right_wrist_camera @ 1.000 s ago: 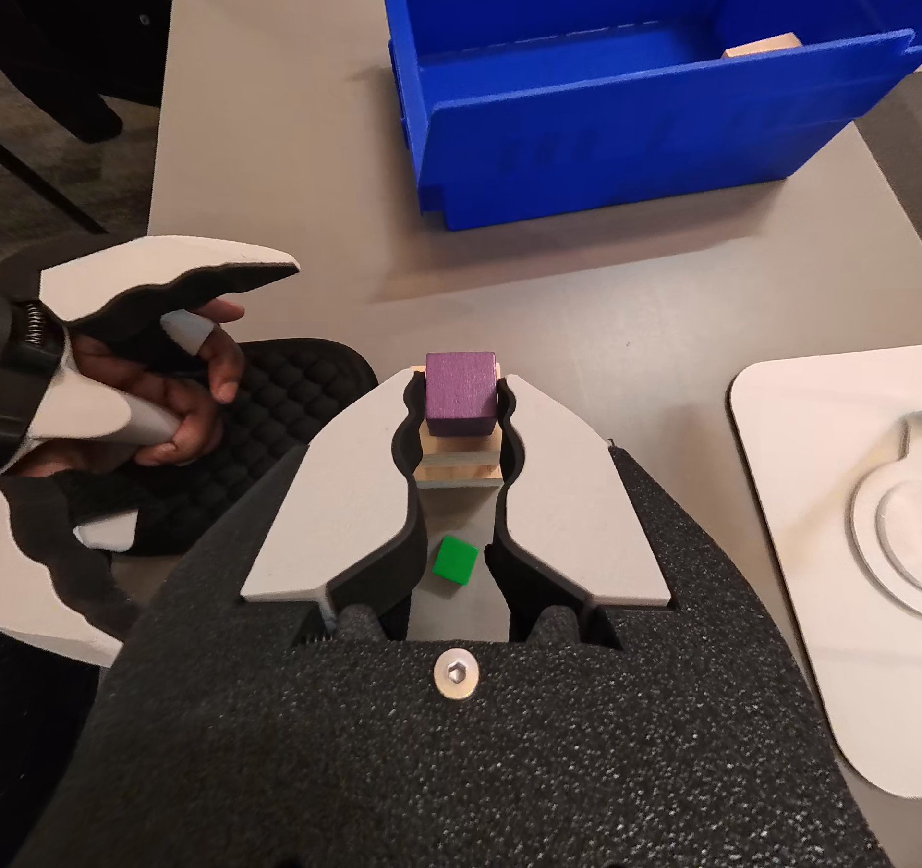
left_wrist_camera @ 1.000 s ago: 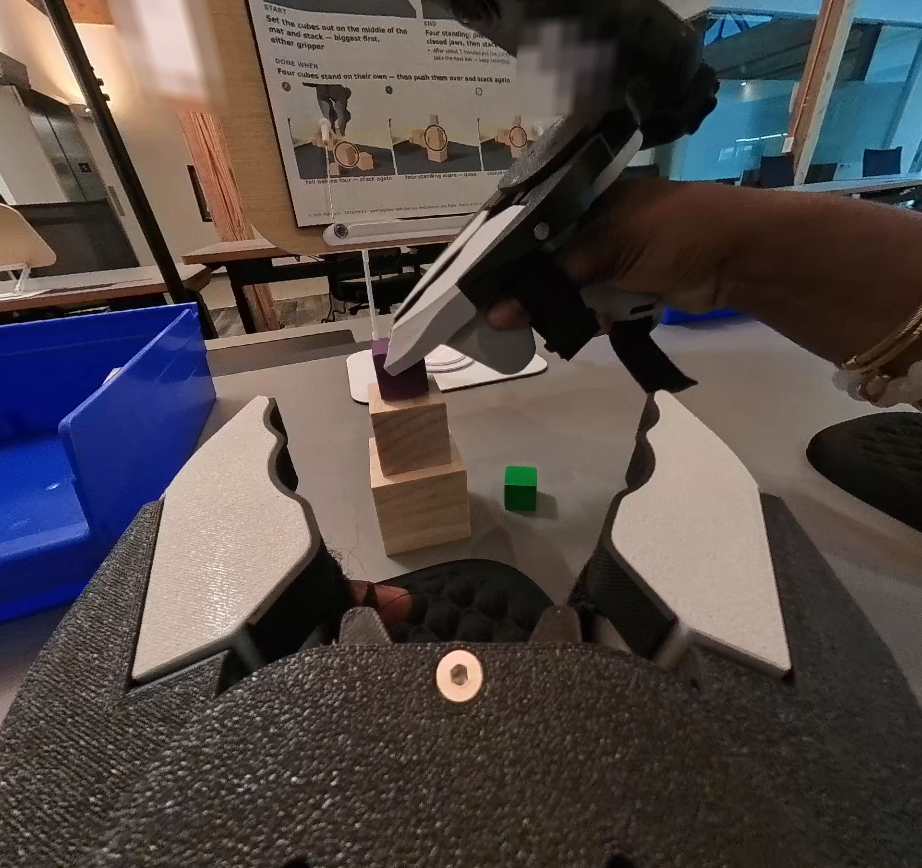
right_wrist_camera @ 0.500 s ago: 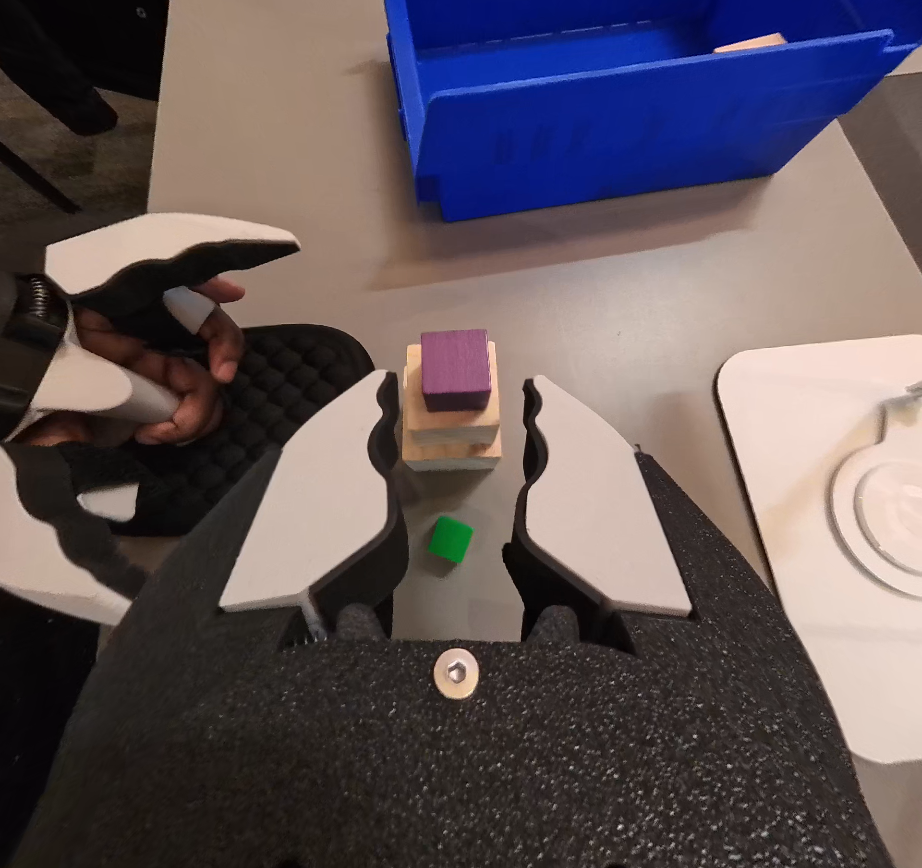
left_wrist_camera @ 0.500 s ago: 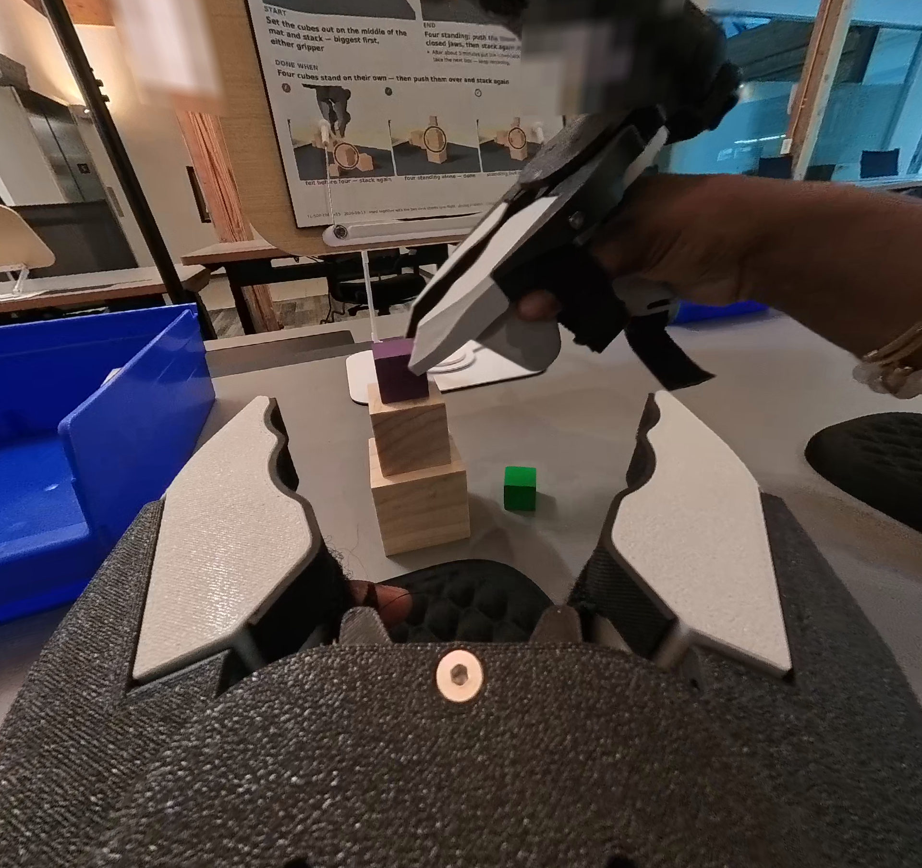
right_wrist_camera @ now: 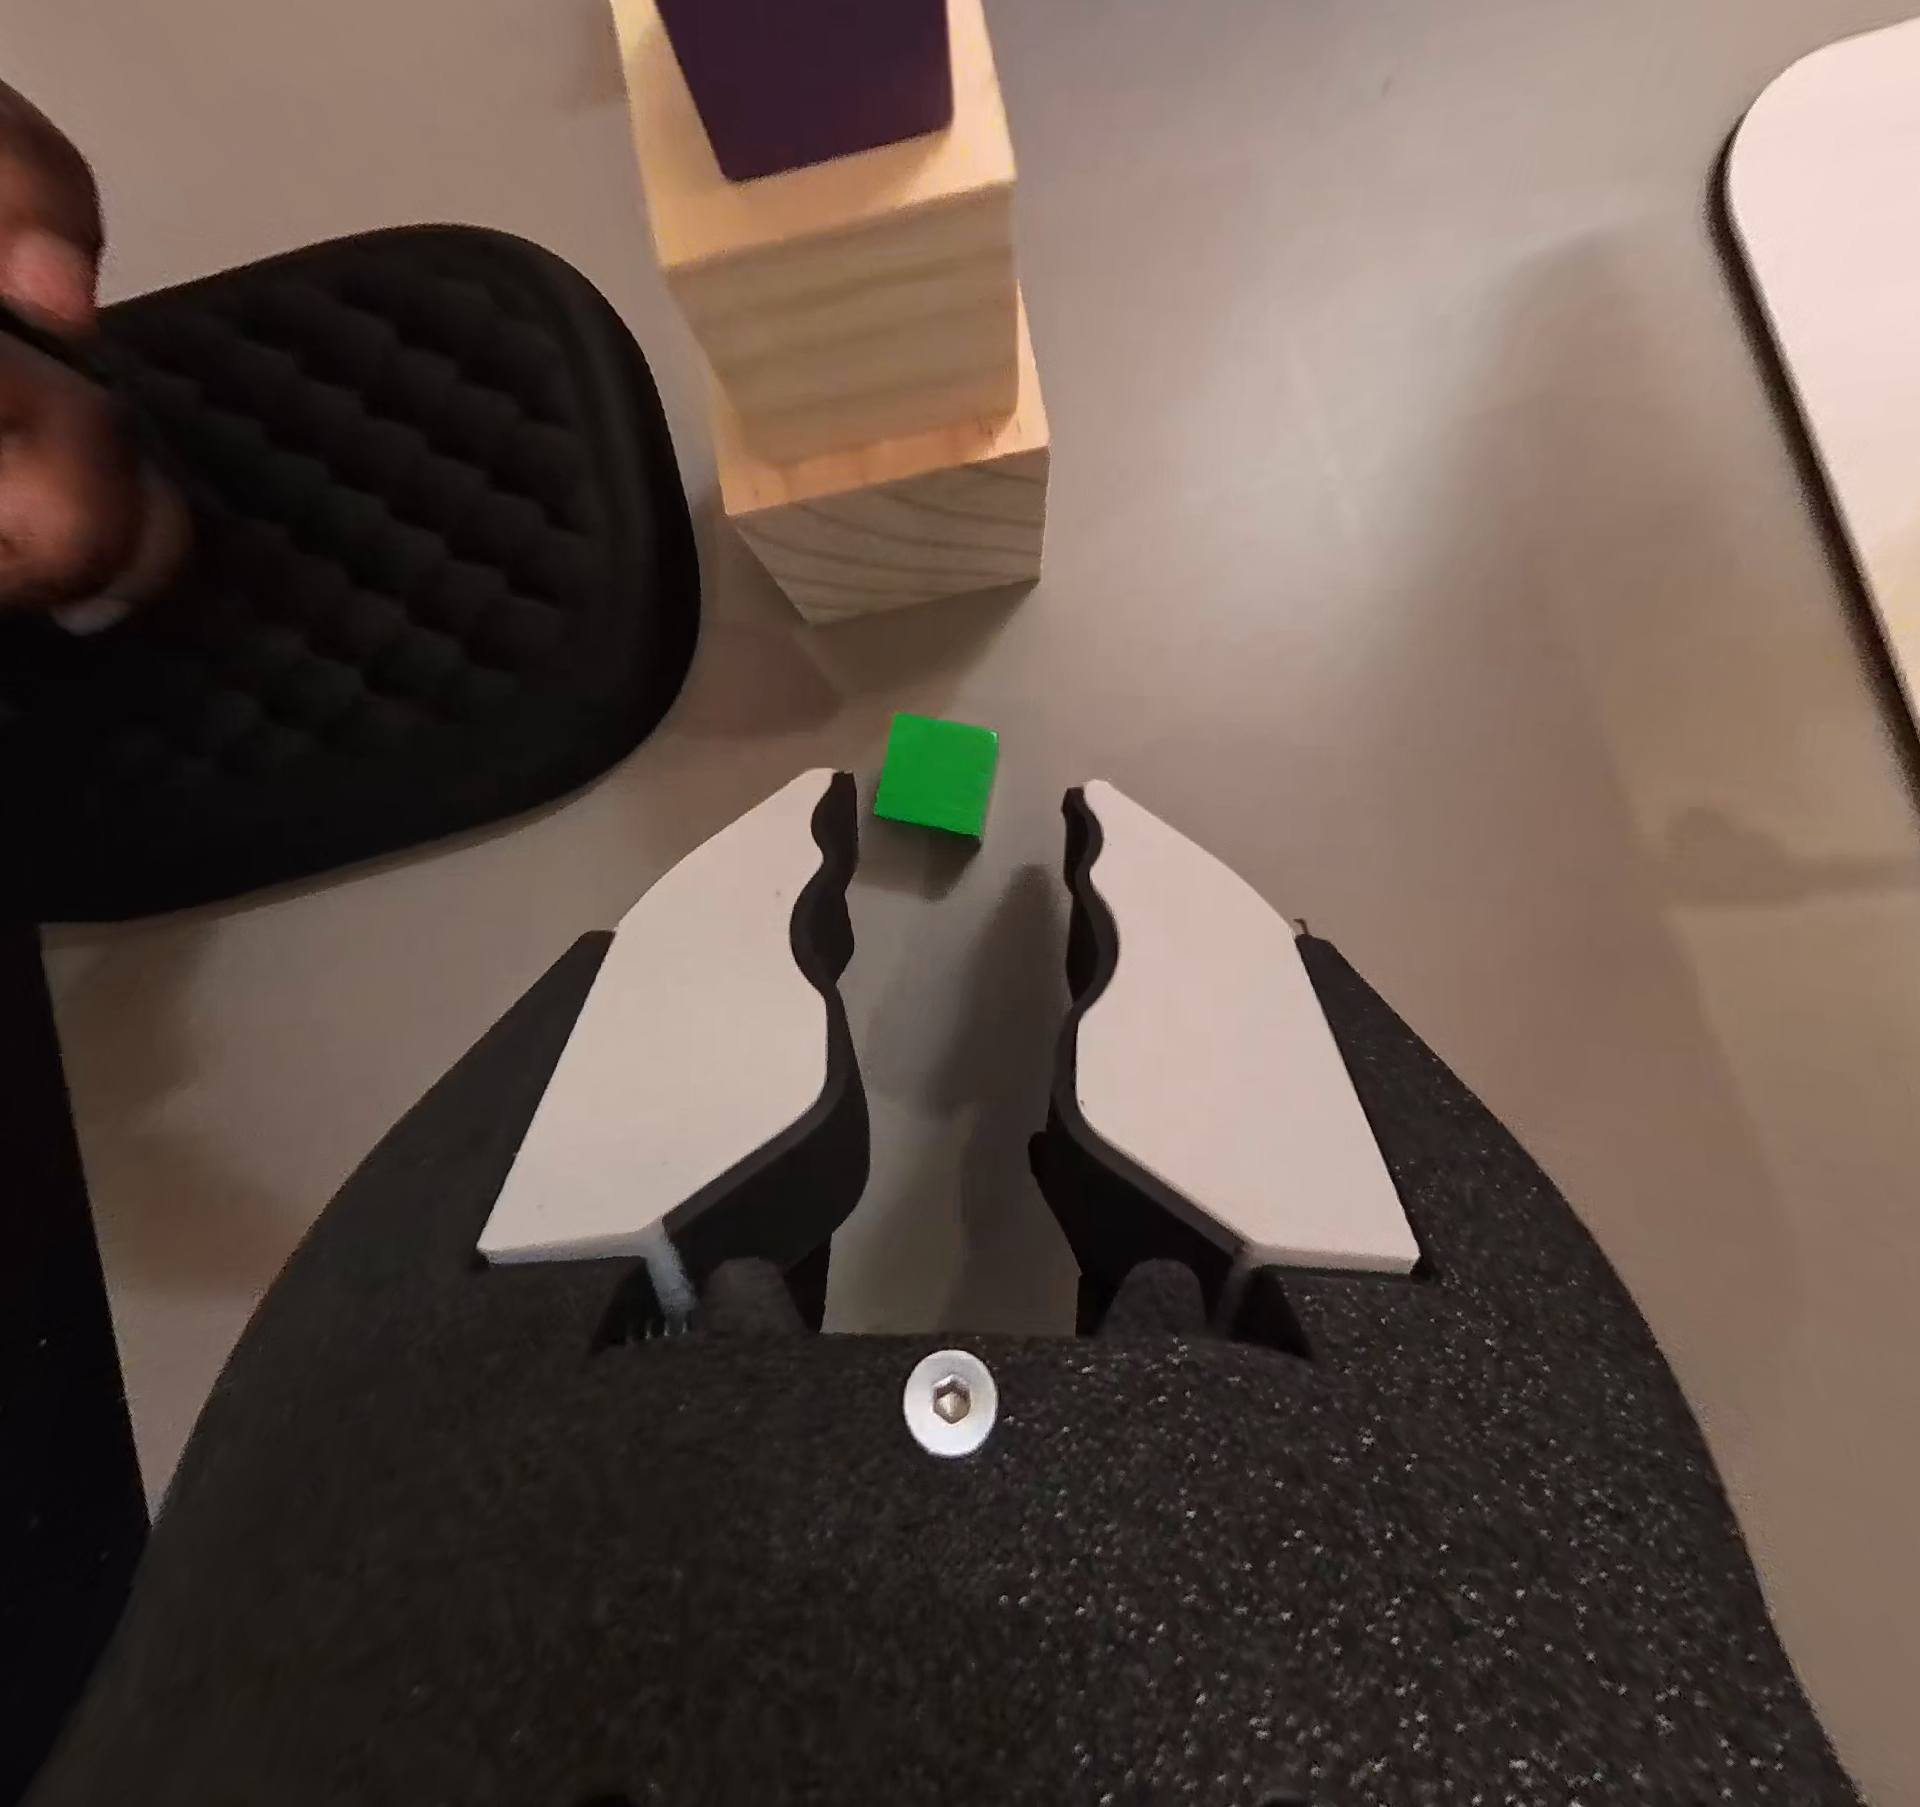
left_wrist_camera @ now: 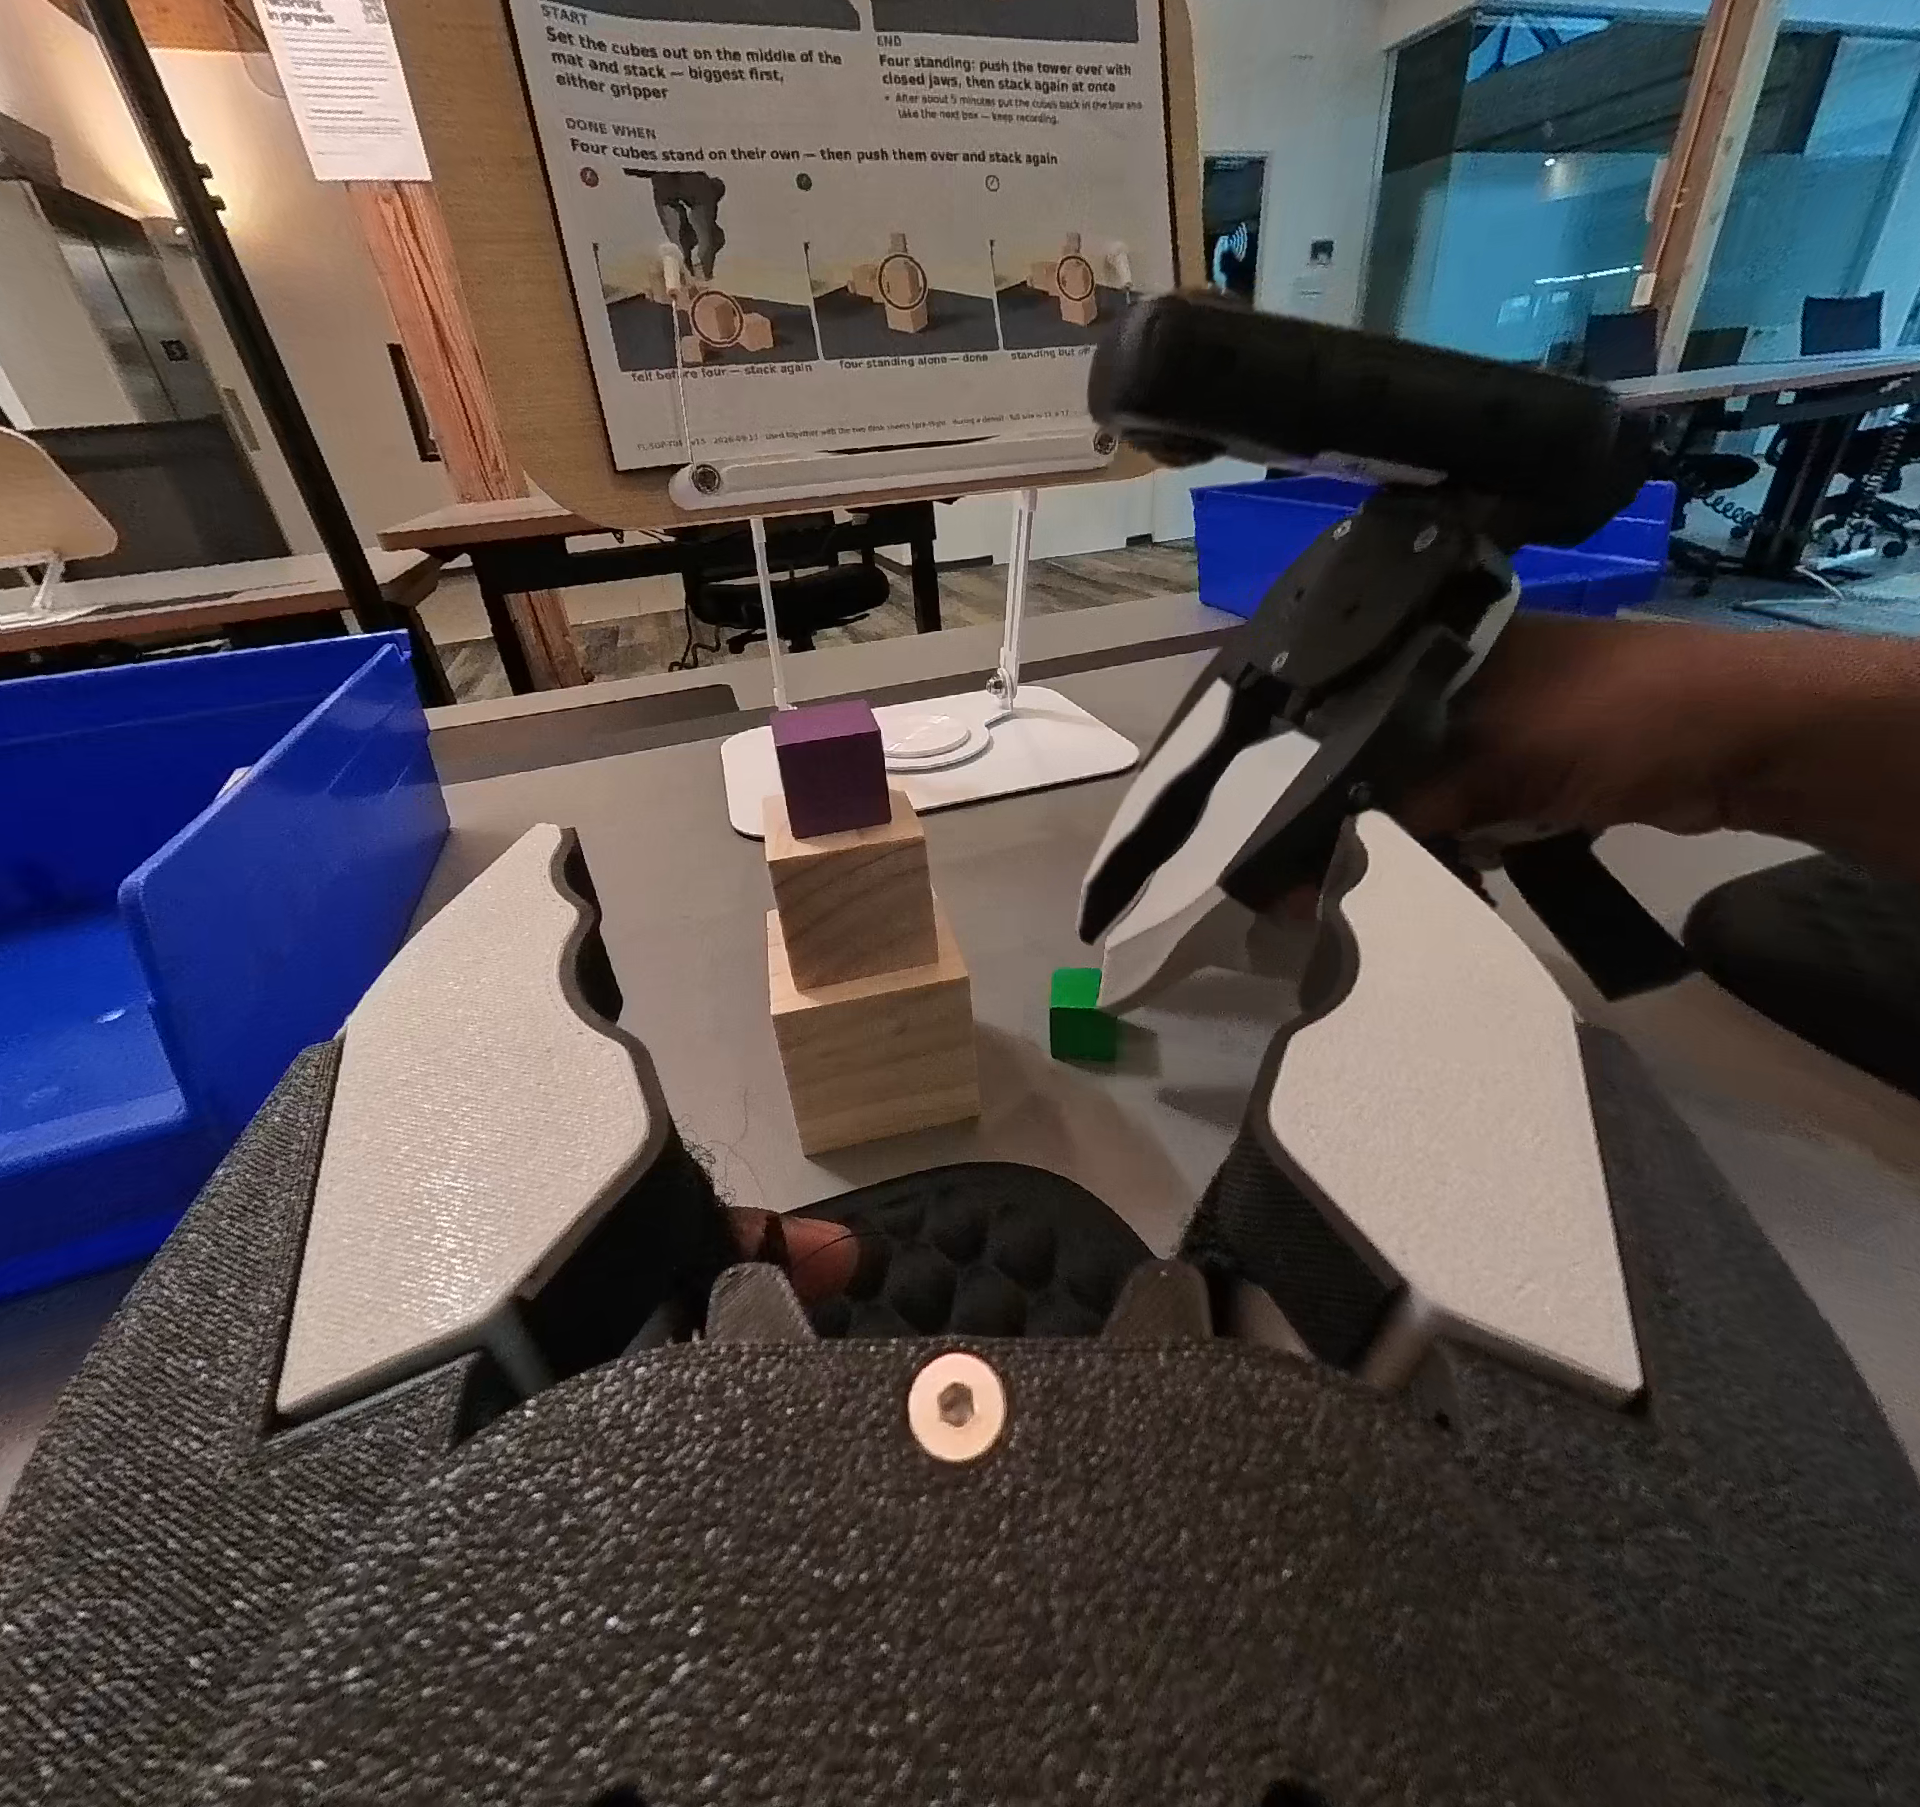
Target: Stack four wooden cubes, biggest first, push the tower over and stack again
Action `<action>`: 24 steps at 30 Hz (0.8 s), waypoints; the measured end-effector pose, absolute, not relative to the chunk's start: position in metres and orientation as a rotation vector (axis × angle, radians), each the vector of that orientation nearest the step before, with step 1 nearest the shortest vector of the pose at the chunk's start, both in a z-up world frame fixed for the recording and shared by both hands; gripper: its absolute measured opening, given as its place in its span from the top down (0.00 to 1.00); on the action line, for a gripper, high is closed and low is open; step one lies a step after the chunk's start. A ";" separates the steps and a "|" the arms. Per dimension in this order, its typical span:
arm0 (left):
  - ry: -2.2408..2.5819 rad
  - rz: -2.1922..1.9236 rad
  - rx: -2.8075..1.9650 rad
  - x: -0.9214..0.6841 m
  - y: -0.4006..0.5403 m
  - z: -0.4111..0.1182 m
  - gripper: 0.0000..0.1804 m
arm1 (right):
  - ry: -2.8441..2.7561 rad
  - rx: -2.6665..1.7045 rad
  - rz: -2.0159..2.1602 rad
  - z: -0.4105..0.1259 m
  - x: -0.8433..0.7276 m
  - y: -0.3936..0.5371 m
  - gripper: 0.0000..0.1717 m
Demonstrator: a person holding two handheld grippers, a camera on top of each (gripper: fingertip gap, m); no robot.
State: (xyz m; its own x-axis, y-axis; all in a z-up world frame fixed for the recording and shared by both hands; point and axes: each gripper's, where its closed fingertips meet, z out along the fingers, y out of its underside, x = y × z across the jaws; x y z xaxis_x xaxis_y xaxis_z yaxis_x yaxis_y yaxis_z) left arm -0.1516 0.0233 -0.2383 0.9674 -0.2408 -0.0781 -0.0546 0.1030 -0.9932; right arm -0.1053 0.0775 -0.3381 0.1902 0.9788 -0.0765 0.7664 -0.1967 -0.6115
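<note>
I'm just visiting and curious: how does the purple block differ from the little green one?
The purple cube tops a stack of two wooden cubes; the green cube sits alone on the table. Purple looks bigger than green. The open right gripper is close to green, away from purple. Both are plain painted cubes.

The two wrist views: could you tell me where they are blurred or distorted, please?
Left wrist view: the right gripper is motion-blurred, the stack sharp, the background lines bowed by the wide lens. Right wrist view: the purple cube and the hand are soft, the green cube fairly crisp.
</note>
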 end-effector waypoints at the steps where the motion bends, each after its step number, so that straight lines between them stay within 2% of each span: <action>1: 0.243 -0.140 -1.466 -0.152 0.023 -0.238 0.29 | -1.629 -2.046 0.617 -0.341 -0.105 0.077 0.78; 7: 0.244 -0.140 -1.465 -0.151 0.023 -0.238 0.29 | -1.619 -2.080 0.540 -0.349 -0.109 0.076 0.78; 11: 0.243 -0.140 -1.463 -0.152 0.023 -0.238 0.29 | -1.619 -2.086 0.537 -0.351 -0.112 0.075 0.88; 14: 0.244 -0.139 -1.465 -0.152 0.023 -0.238 0.29 | -1.643 -2.069 0.521 -0.348 -0.112 0.076 0.88; 24: 0.245 -0.140 -1.466 -0.151 0.023 -0.238 0.29 | -1.646 -1.872 0.686 -0.230 -0.141 0.085 0.88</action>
